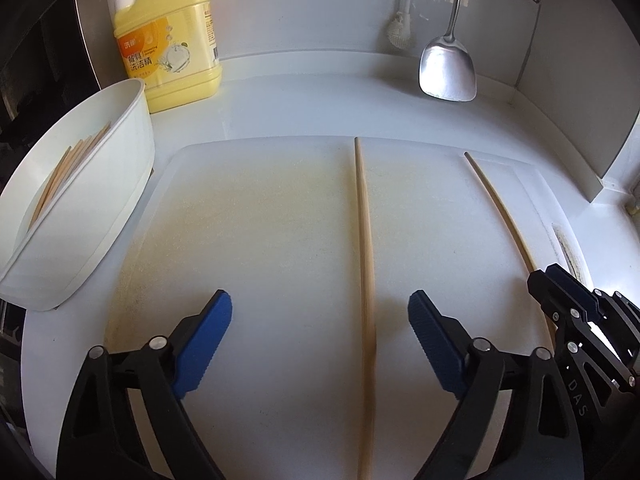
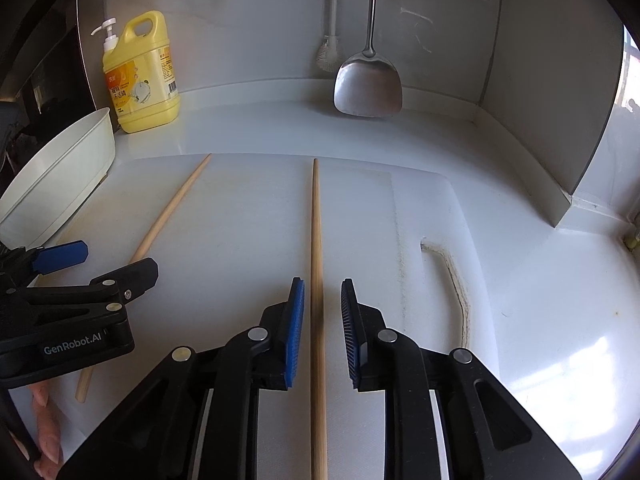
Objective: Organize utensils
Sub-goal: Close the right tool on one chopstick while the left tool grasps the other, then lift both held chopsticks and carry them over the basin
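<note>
Straddling chopsticks | your left gripper spread wide, right gripper narrowly parted, neither pinching | two chopsticks left mid-board | several already in tub at left edge

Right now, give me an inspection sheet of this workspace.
Surface: white cutting board on a white counter; yellowish staining on the board.
Job's things: two chopsticks lie on the board, left chopstick and right chopstick; white bin at the left holds more chopsticks.
Clutter: yellow detergent bottle at the back; cracked seam in the counter at the right.
Grippers: left gripper open wide, straddling the left chopstick; right gripper narrowly open around the right chopstick, not touching it.
Cables: nothing seen.
Surroundings: metal spatula and a white brush hang on the wall.
</note>
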Motion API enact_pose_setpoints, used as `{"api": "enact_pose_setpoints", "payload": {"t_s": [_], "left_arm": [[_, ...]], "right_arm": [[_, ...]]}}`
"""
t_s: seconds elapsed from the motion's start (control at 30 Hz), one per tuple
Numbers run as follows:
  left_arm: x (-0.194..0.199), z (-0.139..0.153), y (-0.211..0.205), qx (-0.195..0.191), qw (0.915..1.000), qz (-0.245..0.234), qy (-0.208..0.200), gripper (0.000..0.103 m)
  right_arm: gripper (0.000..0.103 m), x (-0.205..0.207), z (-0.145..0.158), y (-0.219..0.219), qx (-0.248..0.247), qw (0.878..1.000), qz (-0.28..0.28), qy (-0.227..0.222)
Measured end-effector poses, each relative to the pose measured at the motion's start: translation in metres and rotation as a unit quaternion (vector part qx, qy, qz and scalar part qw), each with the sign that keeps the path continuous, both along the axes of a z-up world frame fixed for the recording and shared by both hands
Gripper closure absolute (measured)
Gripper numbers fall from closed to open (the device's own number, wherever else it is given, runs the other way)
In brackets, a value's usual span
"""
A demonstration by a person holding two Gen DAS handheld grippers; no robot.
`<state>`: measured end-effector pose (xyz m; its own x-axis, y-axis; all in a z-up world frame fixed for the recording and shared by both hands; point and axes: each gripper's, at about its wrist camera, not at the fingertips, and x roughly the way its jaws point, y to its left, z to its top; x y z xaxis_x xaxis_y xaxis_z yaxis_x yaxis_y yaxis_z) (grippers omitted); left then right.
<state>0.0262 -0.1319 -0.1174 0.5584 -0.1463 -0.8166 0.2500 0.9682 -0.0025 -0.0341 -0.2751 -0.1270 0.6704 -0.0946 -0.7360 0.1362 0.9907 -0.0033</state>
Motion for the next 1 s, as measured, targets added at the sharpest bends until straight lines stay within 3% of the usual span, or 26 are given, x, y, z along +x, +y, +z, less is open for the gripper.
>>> {"api": "enact_pose_setpoints", "payload": {"t_s": [0.1,0.23,0.33,0.37,0.5,0.7,1.0], "left_arm": [[-0.004,0.002,-0.001,-0.003,1.0000,-0.001,-0.009,0.034],[-0.006,0.006,-0.001,-0.007,0.9998,-0.007,-0.016,0.071],[-0.009,0.006,-0.003,-0.006,0.9996,-0.014,-0.023,0.085],[-0.010,0.006,-0.003,-0.004,0.9996,-0.016,-0.024,0.095],[-0.013,0.007,0.001,-0.010,0.9997,-0.018,-0.015,0.095],[-0.021,0.014,0.018,-0.036,0.9991,-0.011,0.020,0.095],[-0.042,0.071,0.042,-0.044,0.9989,0.004,0.019,0.095]], "right_arm": [[0.088,0.001,0.000,0.000,0.000,1.000,0.000,-0.001],[0.089,0.000,0.000,0.001,-0.002,1.000,-0.002,-0.002],[0.090,0.000,0.001,0.003,-0.007,1.000,0.001,-0.002],[0.091,0.000,0.000,0.004,-0.010,1.000,0.002,-0.002],[0.097,-0.002,0.001,0.005,0.000,1.000,0.001,-0.003],[0.097,-0.011,0.006,-0.004,0.070,0.998,-0.004,-0.001],[0.097,-0.025,0.054,0.007,0.094,0.995,0.018,-0.009]]}}
